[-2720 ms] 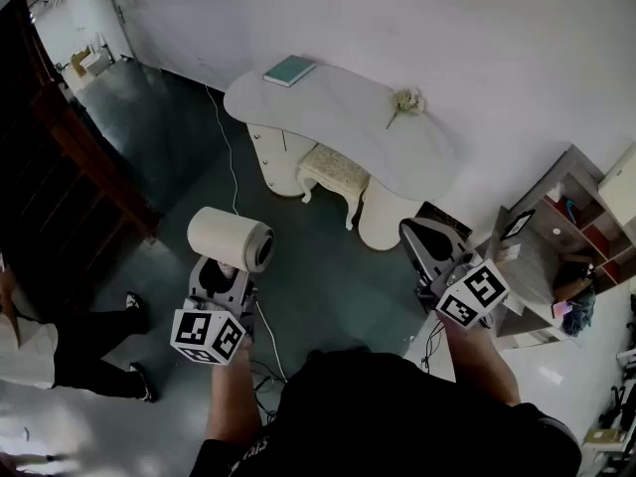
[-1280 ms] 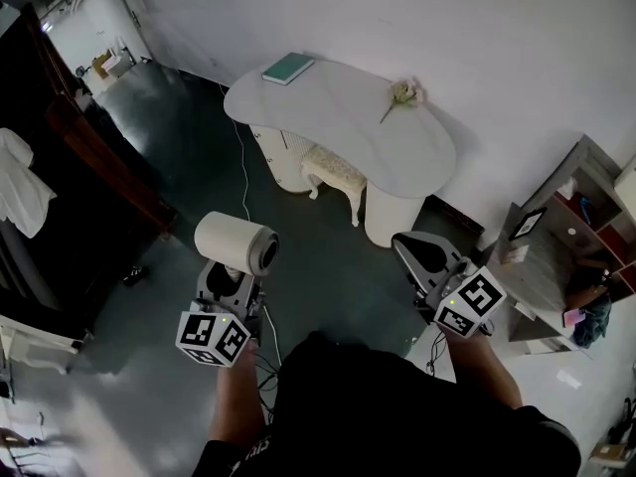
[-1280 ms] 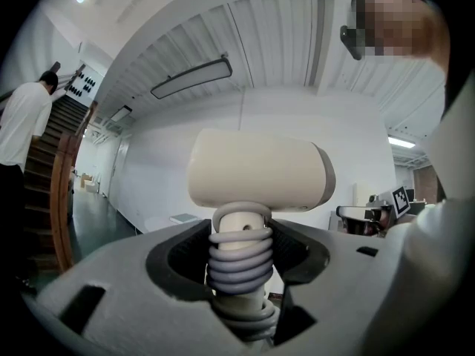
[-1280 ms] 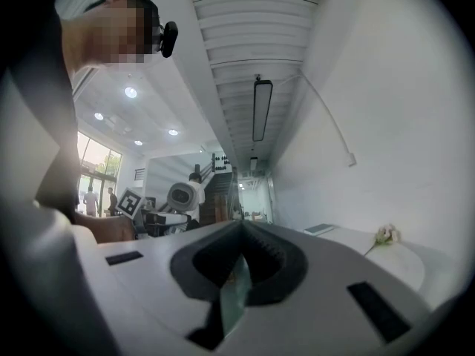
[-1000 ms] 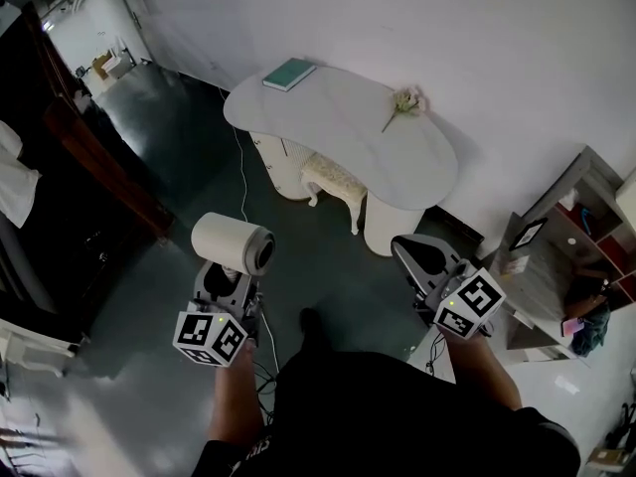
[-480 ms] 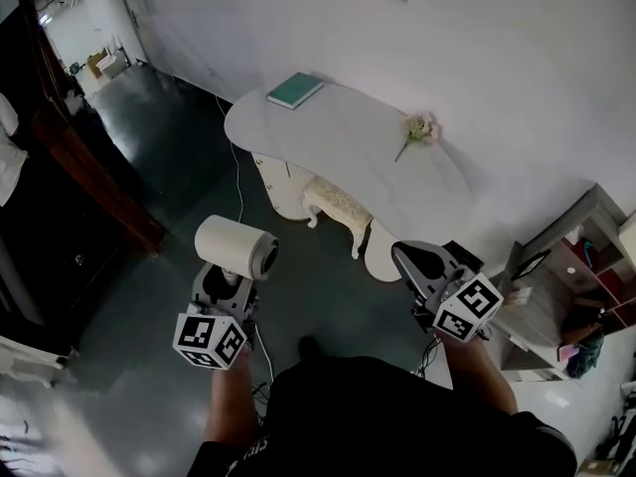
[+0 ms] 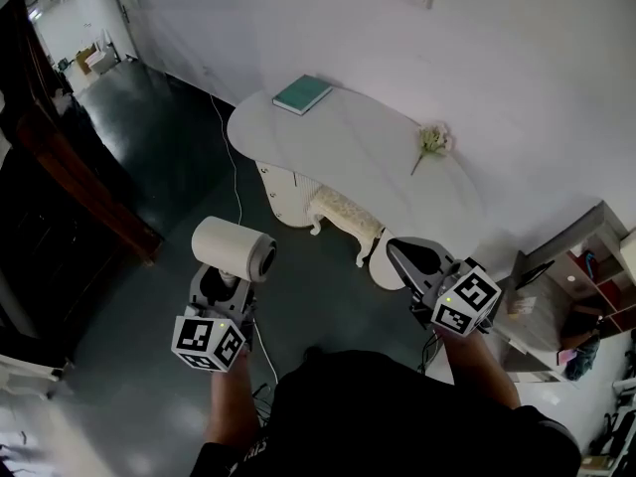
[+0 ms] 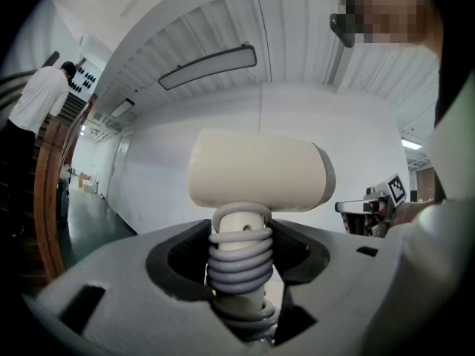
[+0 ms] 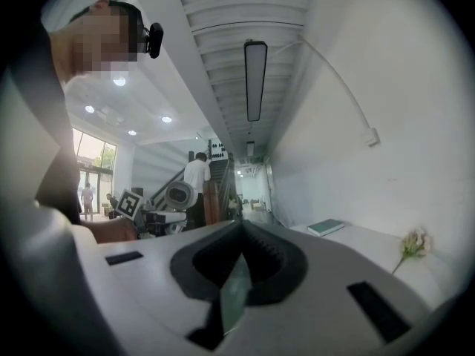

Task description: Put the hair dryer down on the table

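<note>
A cream hair dryer [image 7: 233,248] stands upright in my left gripper [image 7: 223,282], above the dark floor and short of the table. In the left gripper view the jaws are shut on the hair dryer's handle [image 8: 239,264], which has a grey cord coiled around it; the dryer's head [image 8: 257,170] rises above my left gripper [image 8: 239,237]. The white curved table [image 7: 338,152] lies ahead, with a teal book [image 7: 302,93] and a flower [image 7: 430,142] on it. My right gripper [image 7: 399,253] is shut and holds nothing, near the table's right end; its jaws meet in the right gripper view at my right gripper [image 9: 241,232].
A white stool [image 7: 344,212] stands tucked under the table. A cable [image 7: 227,162] runs along the floor at the table's left. An open shelf unit [image 7: 586,286] is at the right, a dark wooden railing [image 7: 70,172] at the left. A person in white [image 8: 41,102] stands by the stairs.
The view has advanced toward the table, which now sits closer and more central. Both grippers keep their pose, the left still shut on the hair dryer.
</note>
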A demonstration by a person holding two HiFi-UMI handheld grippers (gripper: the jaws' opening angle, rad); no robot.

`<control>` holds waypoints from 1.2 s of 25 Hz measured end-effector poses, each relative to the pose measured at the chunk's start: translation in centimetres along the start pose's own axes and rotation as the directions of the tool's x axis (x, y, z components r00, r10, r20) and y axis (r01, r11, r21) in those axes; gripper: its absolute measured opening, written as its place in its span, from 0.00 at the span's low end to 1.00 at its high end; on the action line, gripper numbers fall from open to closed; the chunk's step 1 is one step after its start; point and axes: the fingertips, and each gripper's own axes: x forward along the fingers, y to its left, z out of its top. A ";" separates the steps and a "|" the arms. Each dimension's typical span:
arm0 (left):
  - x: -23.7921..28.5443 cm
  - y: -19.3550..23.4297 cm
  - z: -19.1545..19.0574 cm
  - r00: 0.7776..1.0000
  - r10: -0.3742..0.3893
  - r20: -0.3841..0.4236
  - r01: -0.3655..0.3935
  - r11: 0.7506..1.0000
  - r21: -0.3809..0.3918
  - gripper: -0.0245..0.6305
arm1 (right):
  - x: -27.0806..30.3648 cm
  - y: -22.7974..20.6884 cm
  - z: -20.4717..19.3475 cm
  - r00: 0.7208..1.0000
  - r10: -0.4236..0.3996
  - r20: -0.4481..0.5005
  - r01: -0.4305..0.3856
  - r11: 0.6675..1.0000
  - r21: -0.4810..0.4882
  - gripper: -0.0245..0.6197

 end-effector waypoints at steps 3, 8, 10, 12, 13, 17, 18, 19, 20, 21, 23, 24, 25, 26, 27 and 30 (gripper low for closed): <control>0.4 2.8 -0.1 1.000 0.000 0.004 0.000 1.000 -0.030 0.40 | 3.3 0.7 0.4 1.000 0.008 -0.014 -0.008 1.000 -0.020 0.05; 1.2 6.3 -0.8 1.000 -0.009 -0.022 0.008 0.999 -0.046 0.40 | 7.1 1.5 0.5 1.000 0.005 -0.016 -0.006 1.000 -0.020 0.05; 1.4 7.3 -0.9 1.000 -0.011 -0.026 0.010 0.999 -0.051 0.40 | 8.1 1.5 0.2 1.000 0.002 -0.022 -0.003 1.000 -0.006 0.05; 1.7 8.0 -1.0 1.000 -0.013 -0.028 0.011 0.998 -0.058 0.40 | 9.0 1.5 0.0 1.000 0.007 -0.028 -0.007 1.000 -0.001 0.05; 1.9 8.3 -1.1 0.999 -0.013 -0.031 0.011 0.998 -0.060 0.40 | 9.4 1.3 0.0 1.000 0.009 -0.030 -0.009 1.000 0.001 0.05; 2.3 9.4 -1.7 0.999 -0.001 -0.047 -0.003 0.997 -0.071 0.40 | 11.4 0.6 -0.5 0.999 0.029 -0.033 -0.029 0.999 0.016 0.05; 2.4 9.7 -1.9 0.999 0.006 -0.049 -0.009 0.997 -0.078 0.40 | 11.9 0.4 -0.6 0.999 0.039 -0.032 -0.039 0.999 0.018 0.05; 2.6 10.0 -2.0 0.999 0.013 -0.049 -0.017 0.996 -0.085 0.40 | 12.4 0.2 -0.8 0.998 0.050 -0.031 -0.050 0.999 0.021 0.05; 2.7 10.4 -2.2 0.999 0.021 -0.050 -0.026 0.995 -0.092 0.40 | 13.0 -0.1 -0.9 0.998 0.062 -0.030 -0.061 0.998 0.023 0.05; 2.9 10.8 -2.3 0.998 0.030 -0.050 -0.035 0.995 -0.097 0.40 | 13.5 -0.4 -1.1 0.997 0.072 -0.030 -0.071 0.997 0.025 0.05; 3.5 11.6 -2.5 0.997 0.049 -0.055 -0.054 0.993 -0.105 0.40 | 14.6 -1.4 -1.4 0.996 0.086 -0.030 -0.085 0.996 0.030 0.05; 3.9 12.0 -2.5 0.997 0.057 -0.059 -0.063 0.992 -0.107 0.40 | 15.2 -1.9 -1.5 0.995 0.091 -0.029 -0.090 0.995 0.035 0.05; 4.5 12.4 -2.5 0.996 0.063 -0.063 -0.070 0.992 -0.108 0.40 | 15.8 -2.6 -1.4 0.995 0.097 -0.025 -0.096 0.995 0.039 0.05; 5.2 12.8 -2.5 0.995 0.068 -0.068 -0.075 0.991 -0.108 0.40 | 16.4 -3.3 -1.4 0.995 0.102 -0.021 -0.101 0.994 0.042 0.05; 6.0 13.2 -2.5 0.995 0.070 -0.071 -0.077 0.991 -0.109 0.40 | 17.0 -4.1 -1.3 0.994 0.105 -0.016 -0.104 0.994 0.046 0.05; 9.3 13.8 -2.2 0.995 0.068 -0.078 -0.076 0.991 -0.106 0.40 | 18.6 -7.2 -1.4 0.995 0.104 -0.008 -0.103 0.992 0.066 0.05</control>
